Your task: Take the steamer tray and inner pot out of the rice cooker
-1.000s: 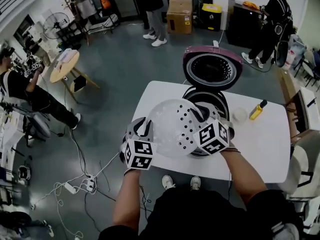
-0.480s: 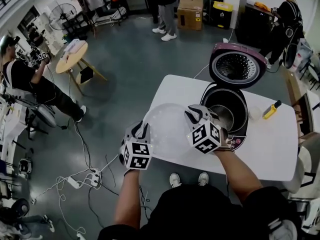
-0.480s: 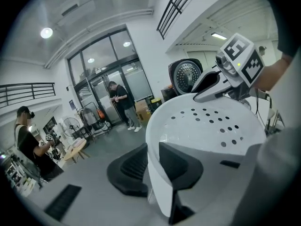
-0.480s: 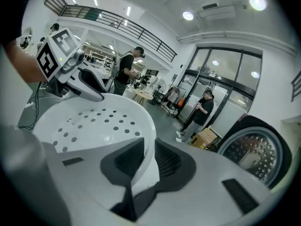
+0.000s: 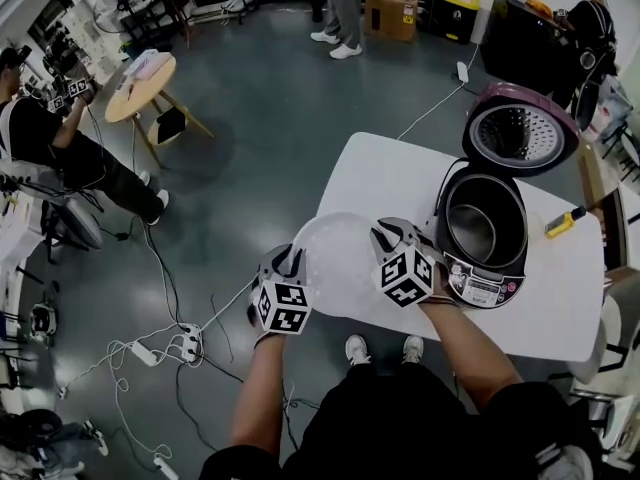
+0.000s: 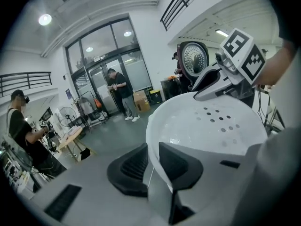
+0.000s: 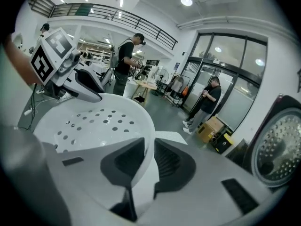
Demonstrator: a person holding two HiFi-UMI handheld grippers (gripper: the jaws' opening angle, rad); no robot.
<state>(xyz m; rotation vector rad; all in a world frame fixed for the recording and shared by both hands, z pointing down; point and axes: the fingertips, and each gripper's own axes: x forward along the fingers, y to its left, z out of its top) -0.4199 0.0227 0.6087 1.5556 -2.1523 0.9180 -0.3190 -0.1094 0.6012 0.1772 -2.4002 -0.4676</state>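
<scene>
The steamer tray (image 5: 335, 263) is white with little round dots of holes. The counter (image 5: 385, 178) is white too. The rice cooker (image 5: 478, 283) is black and silver, and its lid (image 5: 520, 133) has a purple-pink edge. The left gripper (image 6: 150, 164) and right gripper (image 7: 149, 161) are pale grey with black fingers (image 6: 134, 166) and black-and-white checked cubes. The floor (image 5: 260, 118) is dark grey.

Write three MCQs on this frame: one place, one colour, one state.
1. Where is the steamer tray?
A) held beside the rice cooker, over the table edge
B) on the floor
C) inside the cooker

2. Tray colour?
A) black
B) white
C) yellow

3. Cooker lid?
A) shut
B) lying on the floor
C) open

Key: A, the left gripper and right gripper clamp its rim; B, white in every view; C, the lid stands up and the inner pot is exposed.
</scene>
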